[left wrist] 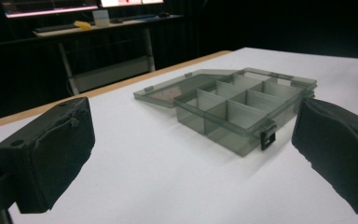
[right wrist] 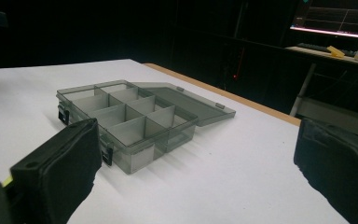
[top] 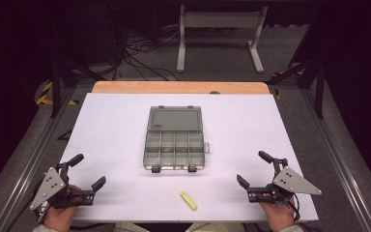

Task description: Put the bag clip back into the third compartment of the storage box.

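A smoky clear plastic organiser box (top: 175, 150) lies open in the middle of the white table (top: 116, 121), its lid (top: 175, 118) folded flat away from me and its divided compartments looking empty. A small yellow bar (top: 188, 200) lies near the front edge, between my hands. My left gripper (top: 87, 171) rests at the front left, open, nothing between its jaws. At the front right my right gripper (top: 258, 168) is open and empty too. The box (left wrist: 242, 109) stands ahead of the left jaws, and the box (right wrist: 126, 121) is ahead of the right jaws.
A wooden strip (top: 178, 87) borders the table's far edge. Beyond it stand a white metal frame (top: 220, 34) and loose cables (top: 140, 53) on the floor. Metal rails run along both sides of the table. A desk with monitors (left wrist: 88, 18) stands in the dark background.
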